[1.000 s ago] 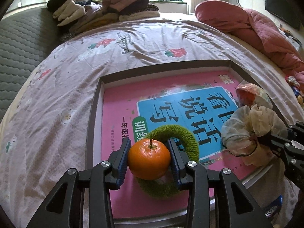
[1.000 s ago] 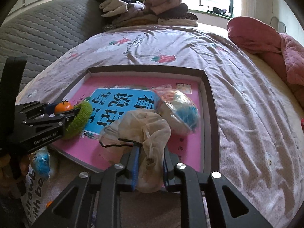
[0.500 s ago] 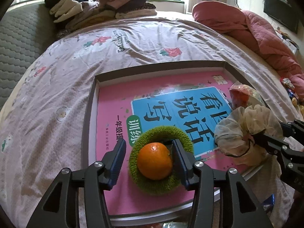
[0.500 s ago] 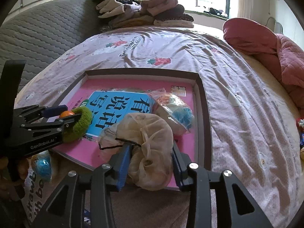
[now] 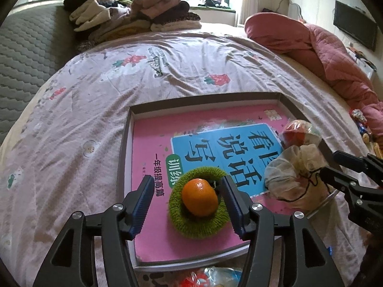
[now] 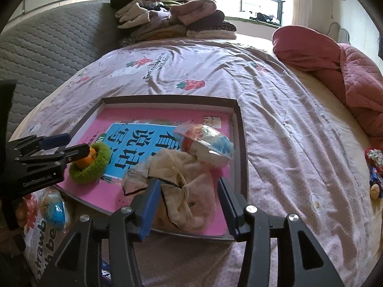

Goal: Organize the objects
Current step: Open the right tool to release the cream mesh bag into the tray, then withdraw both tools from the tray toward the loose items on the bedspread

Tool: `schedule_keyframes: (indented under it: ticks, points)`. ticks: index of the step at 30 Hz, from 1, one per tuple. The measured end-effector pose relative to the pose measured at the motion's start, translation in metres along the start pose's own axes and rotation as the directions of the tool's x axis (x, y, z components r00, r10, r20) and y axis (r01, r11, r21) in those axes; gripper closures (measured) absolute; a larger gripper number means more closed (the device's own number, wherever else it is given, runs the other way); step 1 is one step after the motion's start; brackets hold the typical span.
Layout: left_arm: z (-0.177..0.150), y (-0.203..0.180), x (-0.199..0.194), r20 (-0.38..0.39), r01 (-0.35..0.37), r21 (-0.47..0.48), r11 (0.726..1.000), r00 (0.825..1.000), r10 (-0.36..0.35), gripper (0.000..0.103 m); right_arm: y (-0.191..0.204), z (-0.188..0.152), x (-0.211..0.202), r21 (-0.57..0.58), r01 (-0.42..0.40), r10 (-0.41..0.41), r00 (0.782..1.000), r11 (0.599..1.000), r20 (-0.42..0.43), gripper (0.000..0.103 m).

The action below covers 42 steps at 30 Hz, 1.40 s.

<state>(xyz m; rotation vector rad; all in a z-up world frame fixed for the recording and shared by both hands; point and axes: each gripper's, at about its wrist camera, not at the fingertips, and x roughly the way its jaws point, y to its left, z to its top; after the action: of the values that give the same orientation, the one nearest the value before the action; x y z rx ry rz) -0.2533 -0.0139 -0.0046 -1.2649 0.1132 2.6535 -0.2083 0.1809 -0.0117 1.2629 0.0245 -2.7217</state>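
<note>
A shallow grey box (image 5: pixel 126 134) (image 6: pixel 241 141) on the bed holds a pink book (image 5: pixel 153 148) (image 6: pixel 115 114). An orange (image 5: pixel 199 196) (image 6: pixel 86 160) rests in a green fuzzy ring (image 5: pixel 198 224) (image 6: pixel 93 167) on the book. My left gripper (image 5: pixel 188 203) (image 6: pixel 71 144) is open around the orange, not touching it. A cream mesh pouch (image 6: pixel 182 181) (image 5: pixel 294 174) lies at the box's near right. My right gripper (image 6: pixel 186 203) is open around the pouch. A wrapped colourful toy (image 6: pixel 205 141) (image 5: pixel 299 131) lies behind the pouch.
Folded clothes (image 5: pixel 134 16) are stacked at the bed's far end. A pink quilt (image 5: pixel 323 55) lies at the right. Packaged toys (image 6: pixel 52 208) and a printed bag (image 6: pixel 40 236) sit below the box's near left corner. Small items (image 6: pixel 373 167) lie at the far right.
My left gripper let go of the orange, which now rests in the green ring. My right gripper opened and released the mesh pouch onto the box. Both pulled back slightly.
</note>
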Motion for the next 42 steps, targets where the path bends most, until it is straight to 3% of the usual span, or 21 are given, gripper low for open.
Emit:
schedule_keyframes:
  ticks: [6,15,17,27,42]
  points:
    - [0.001,-0.006,-0.024,0.066,-0.071,0.023,0.997,0.995,0.069,0.040,-0.002,0.005,-0.014,0.006,-0.013,0.013,0.999,1.000,0.038,0.054]
    - [-0.001,-0.006,-0.058,0.122,-0.061,0.007,0.998,0.991,0.060,0.039,0.000,0.012,-0.037,-0.006,-0.038,0.038,0.993,0.999,0.111,0.054]
    - [-0.003,-0.008,-0.064,0.136,-0.073,0.006,0.997,0.988,0.072,0.033,0.003,0.013,-0.044,-0.021,-0.035,0.038,0.990,0.999,0.136,0.053]
    - [-0.008,-0.020,-0.099,0.204,-0.049,-0.002,0.999,0.978,0.049,0.030,0.017,0.017,-0.077,-0.091,-0.012,0.035,0.967,0.996,0.254,0.044]
    - [-0.021,-0.026,-0.137,0.260,-0.004,-0.047,0.999,0.966,0.016,0.030,0.021,0.013,-0.109,-0.095,-0.012,0.043,0.944,0.995,0.327,0.044]
